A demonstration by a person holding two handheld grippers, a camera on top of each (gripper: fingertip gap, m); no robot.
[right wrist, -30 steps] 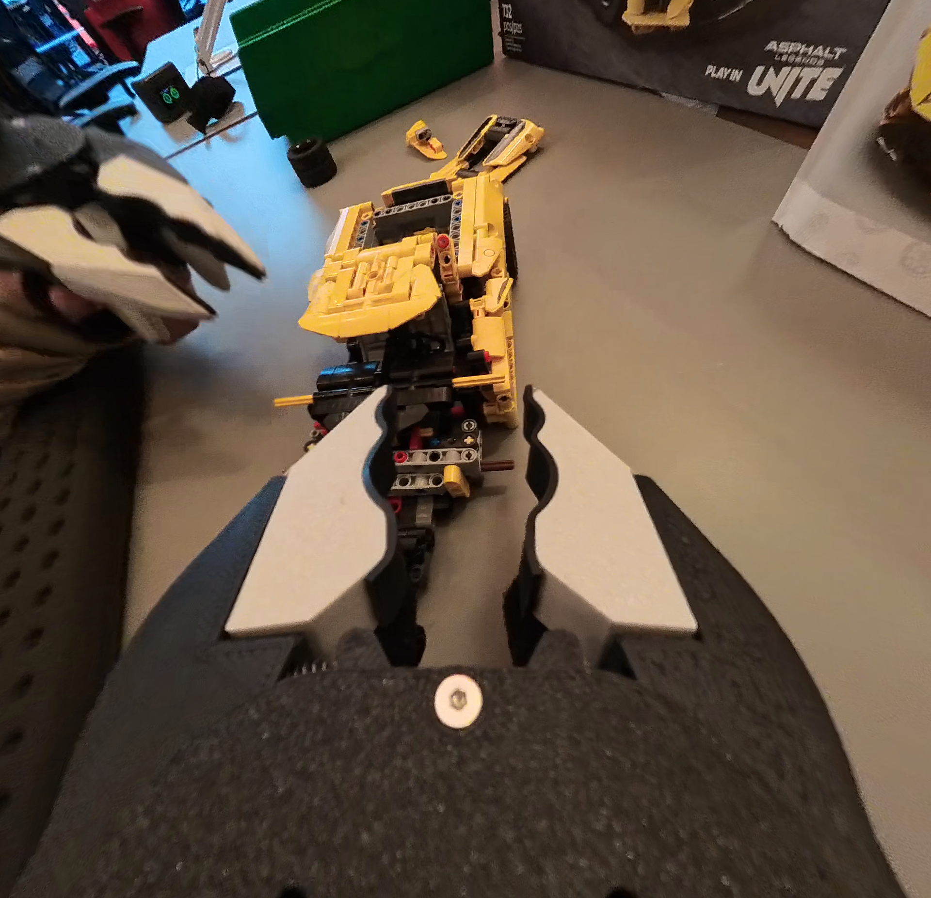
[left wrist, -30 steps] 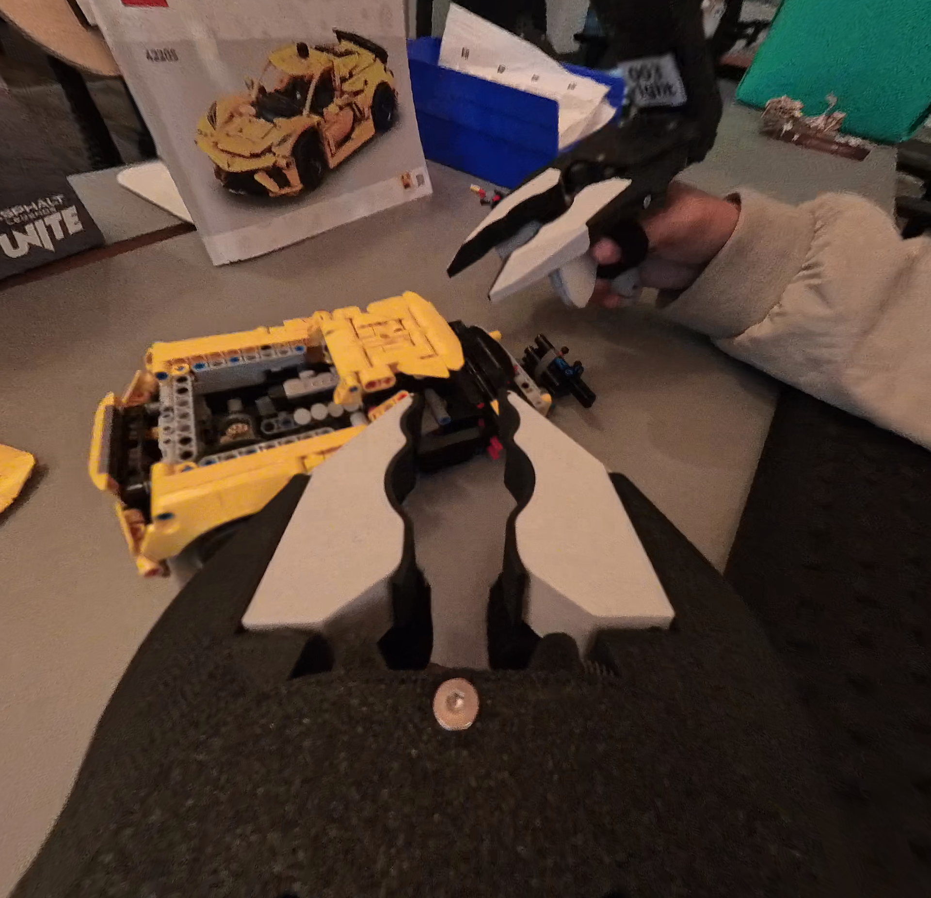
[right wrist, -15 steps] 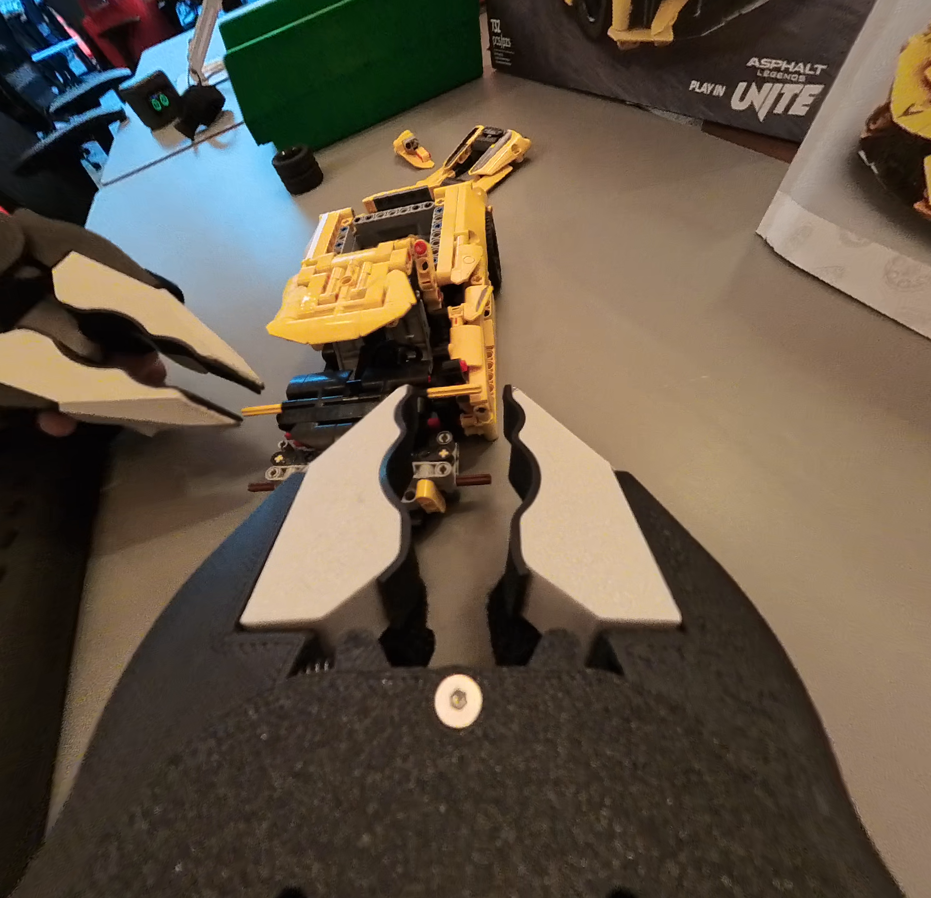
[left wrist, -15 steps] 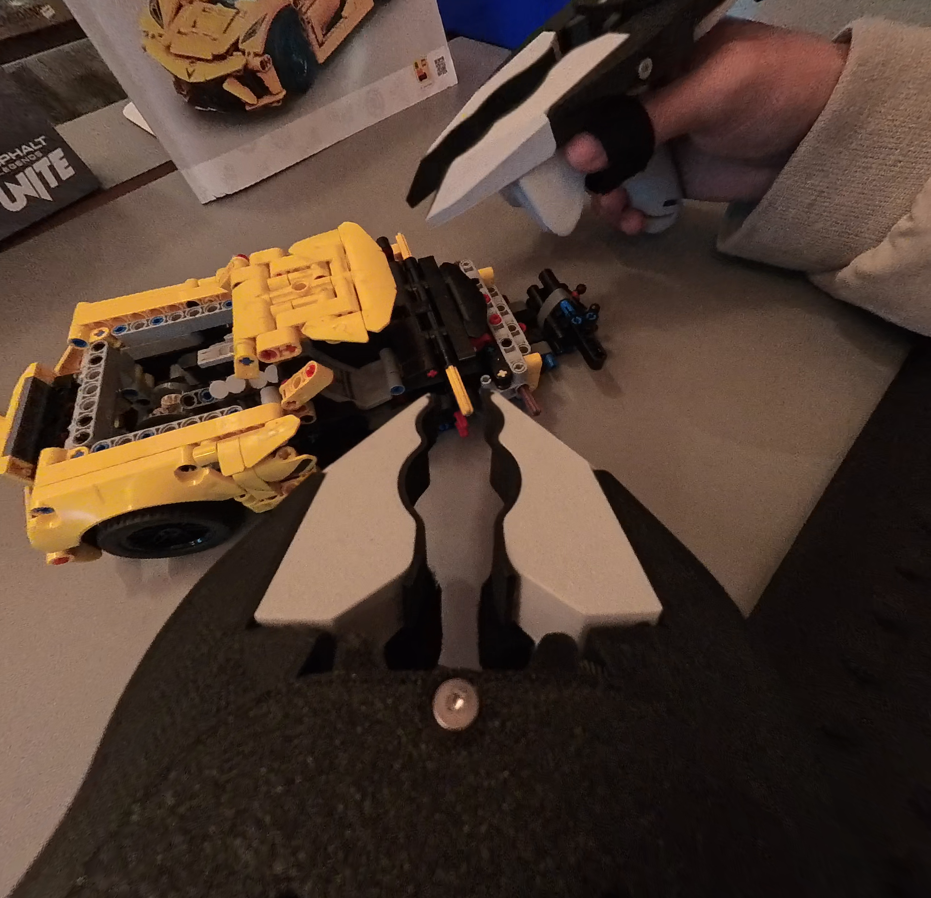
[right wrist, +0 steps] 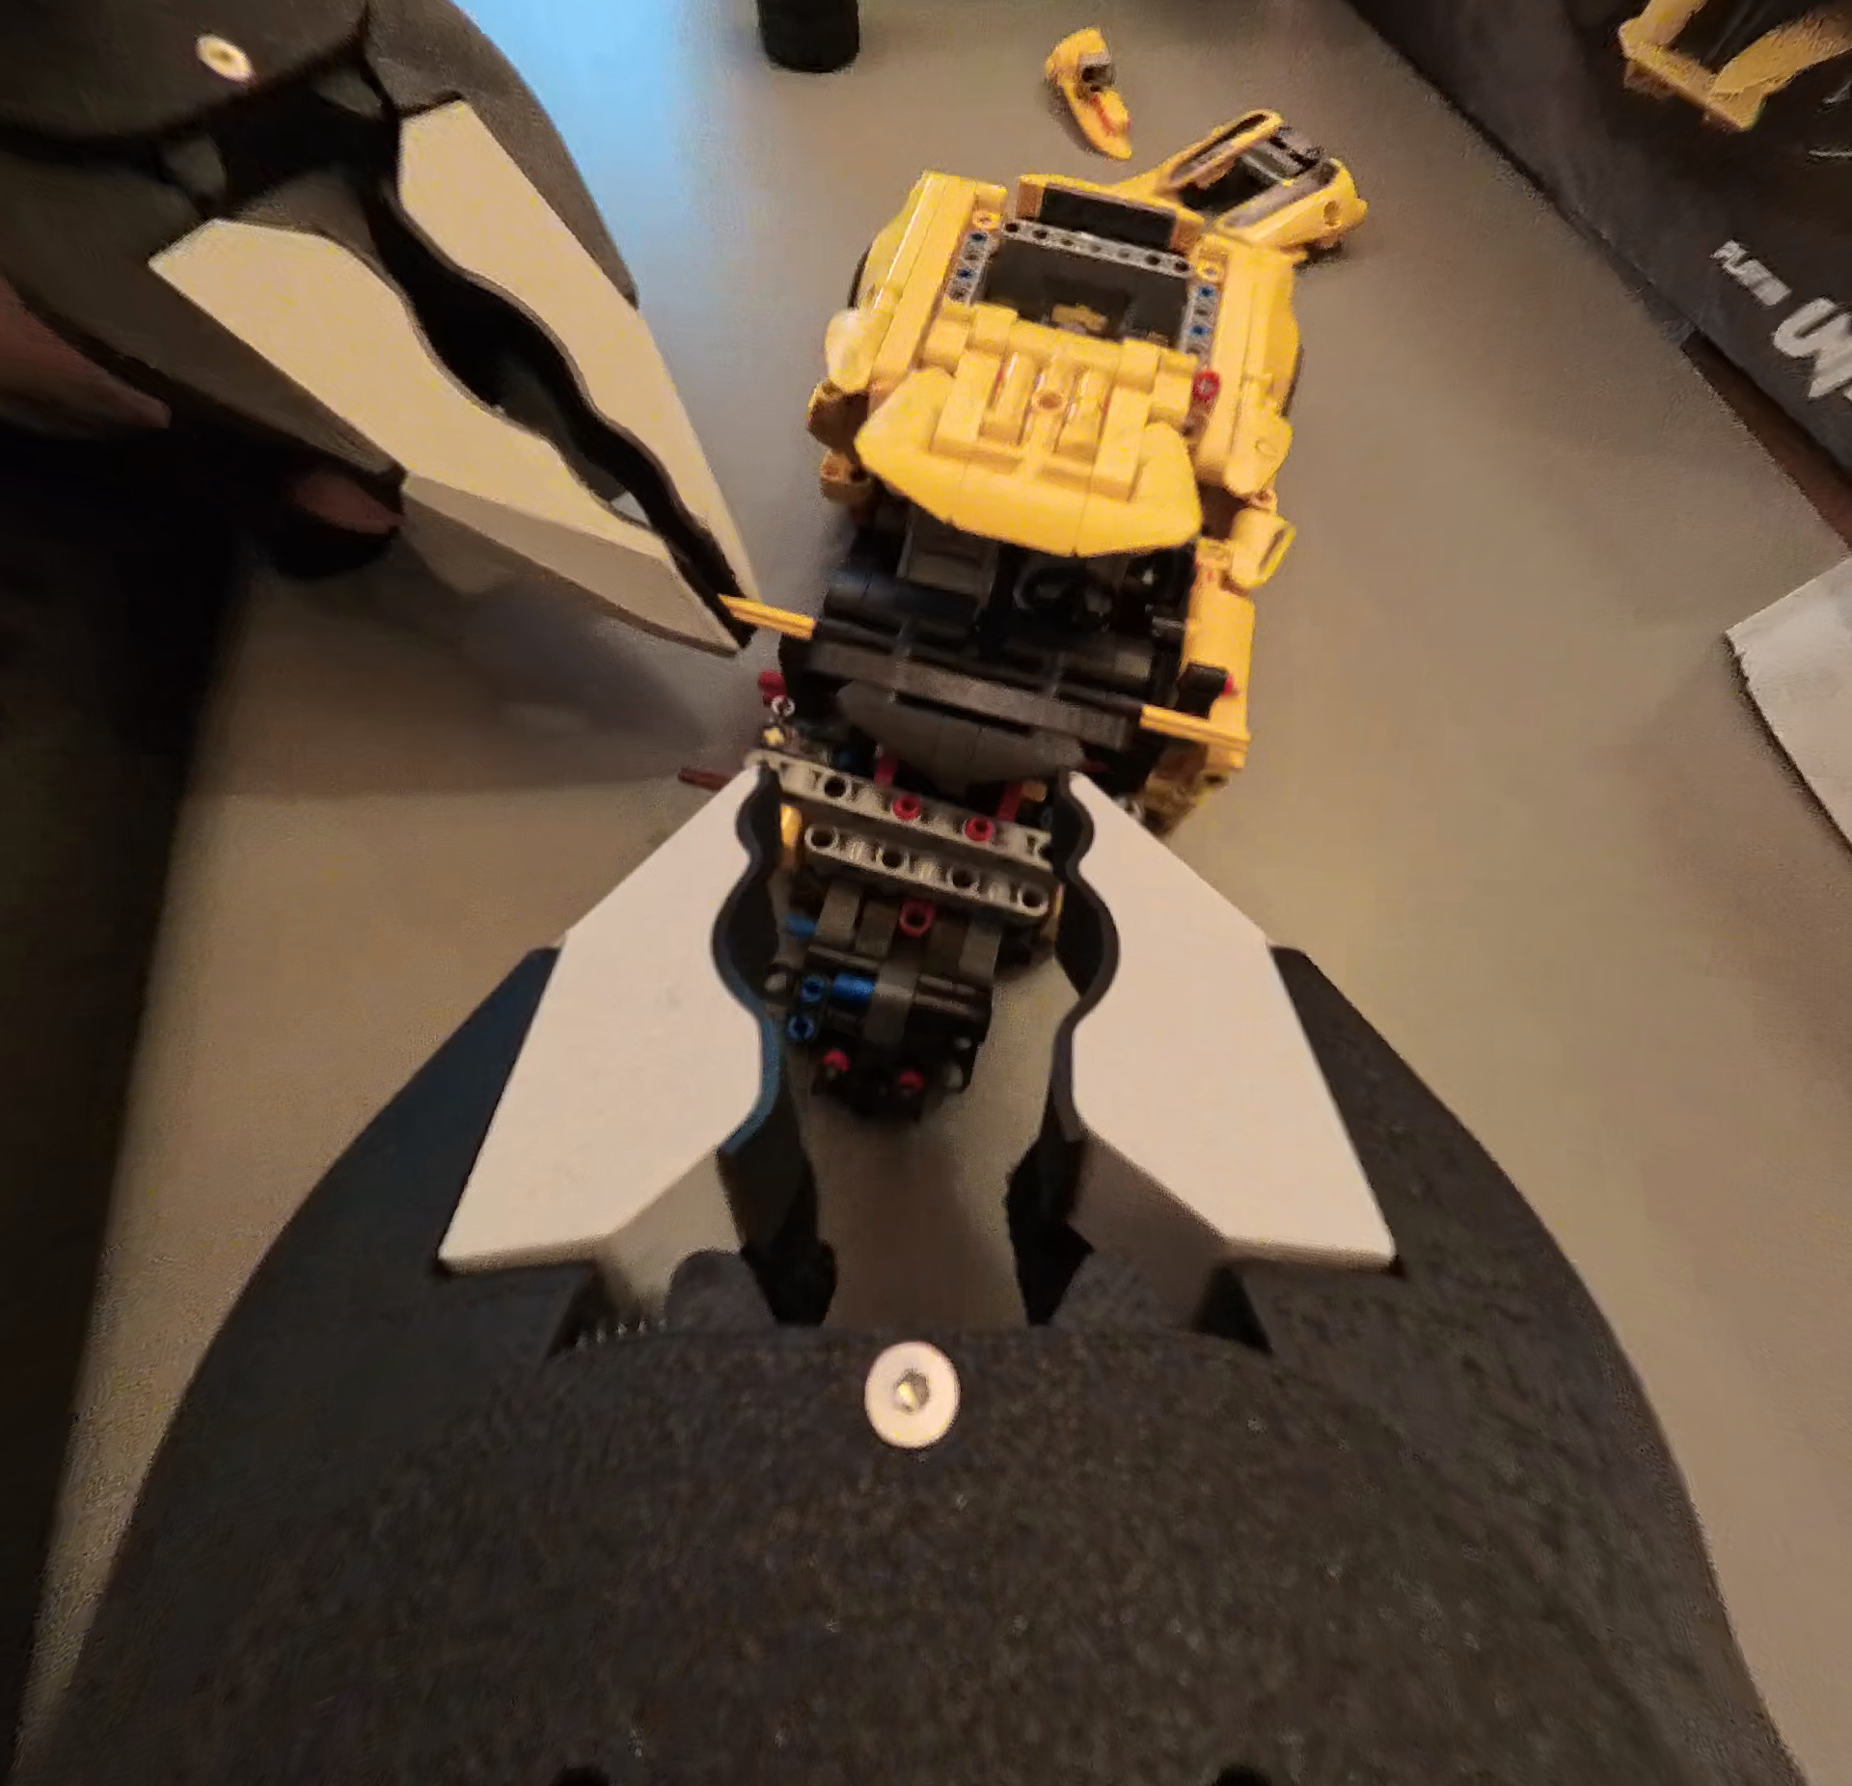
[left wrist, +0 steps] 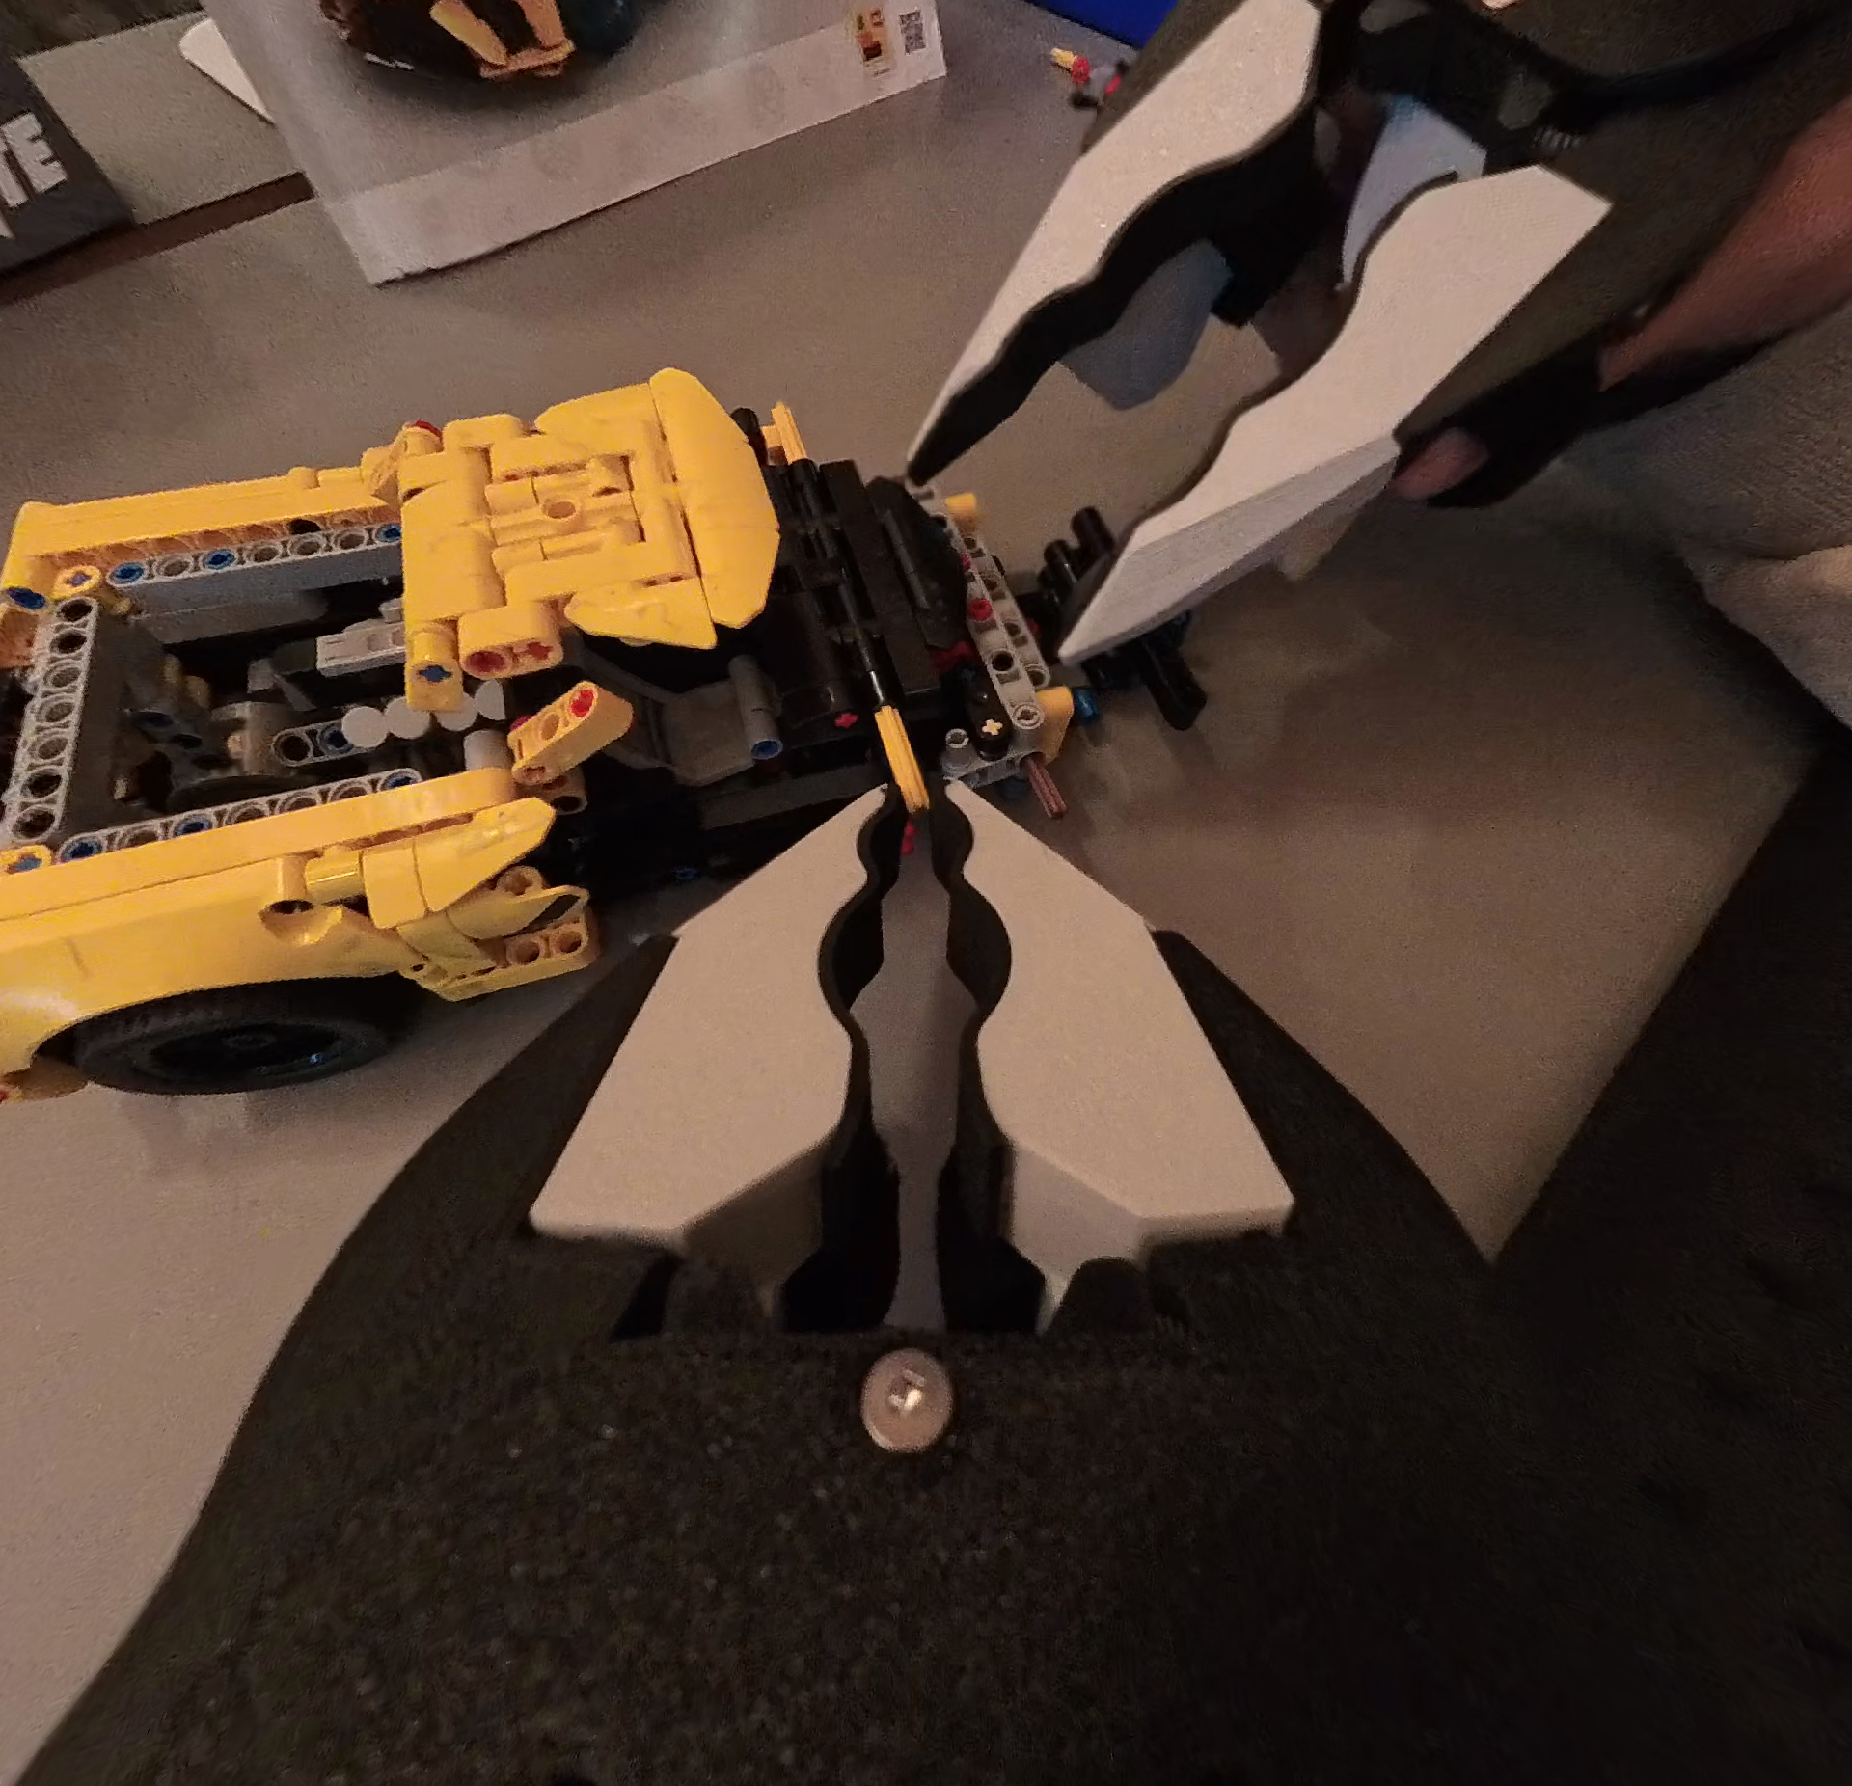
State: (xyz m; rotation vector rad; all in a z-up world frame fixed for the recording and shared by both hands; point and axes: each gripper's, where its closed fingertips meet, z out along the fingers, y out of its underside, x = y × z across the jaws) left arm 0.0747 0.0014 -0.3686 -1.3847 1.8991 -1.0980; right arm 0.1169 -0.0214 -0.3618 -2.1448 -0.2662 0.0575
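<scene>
The left gripper has its jaws nearly pressed together on a yellow axle sticking from the car's side. The right gripper has jaws spread around the grey beams of the yellow brick car, which stands mid-bench

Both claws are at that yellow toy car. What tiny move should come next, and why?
Probably close the right gripper: its fingers are open either side of the grey beam of the car, not gripping. The left gripper seems to pinch the yellow axle, so the car needs steadying.
</scene>
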